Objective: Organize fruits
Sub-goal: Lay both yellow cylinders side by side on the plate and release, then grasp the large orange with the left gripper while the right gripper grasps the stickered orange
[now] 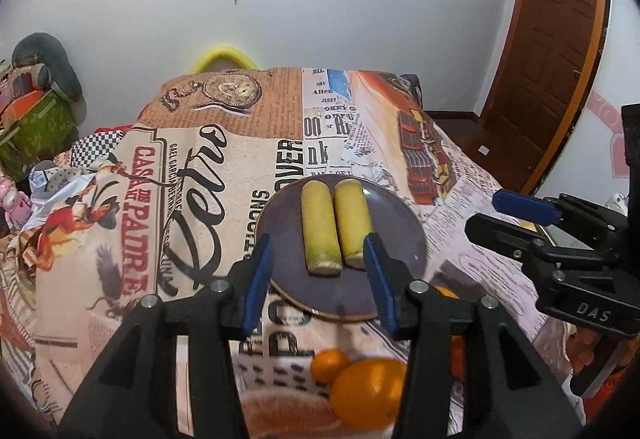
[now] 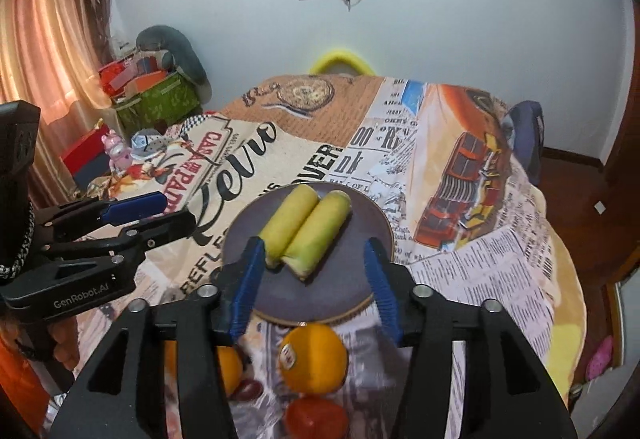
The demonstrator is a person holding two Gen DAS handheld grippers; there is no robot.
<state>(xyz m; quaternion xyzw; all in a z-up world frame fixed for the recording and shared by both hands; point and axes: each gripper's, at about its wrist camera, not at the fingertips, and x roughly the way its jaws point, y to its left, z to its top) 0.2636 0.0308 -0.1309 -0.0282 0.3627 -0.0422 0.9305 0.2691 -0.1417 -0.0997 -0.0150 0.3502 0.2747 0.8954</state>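
Left wrist view: you are holding the left gripper above the near rim of the dark round plate, its blue-padded fingers spread apart and gripping nothing. Two yellow-green corn pieces are lying side by side on the plate, touching along their length, cut ends facing you. Below the plate, a large orange and a smaller orange fruit are sitting on the printed tablecloth, partly hidden behind the gripper frame. The right gripper is showing at the right edge, well apart from the plate.

Right wrist view: you are holding the right gripper over the same plate, its fingers also spread apart and empty. The corn pieces are lying diagonally between the fingertips. A stickered orange is sitting just beside the plate's near rim, with a red fruit below it and another orange to the left. The left gripper is reaching in from the left edge with a gap showing between its fingers.
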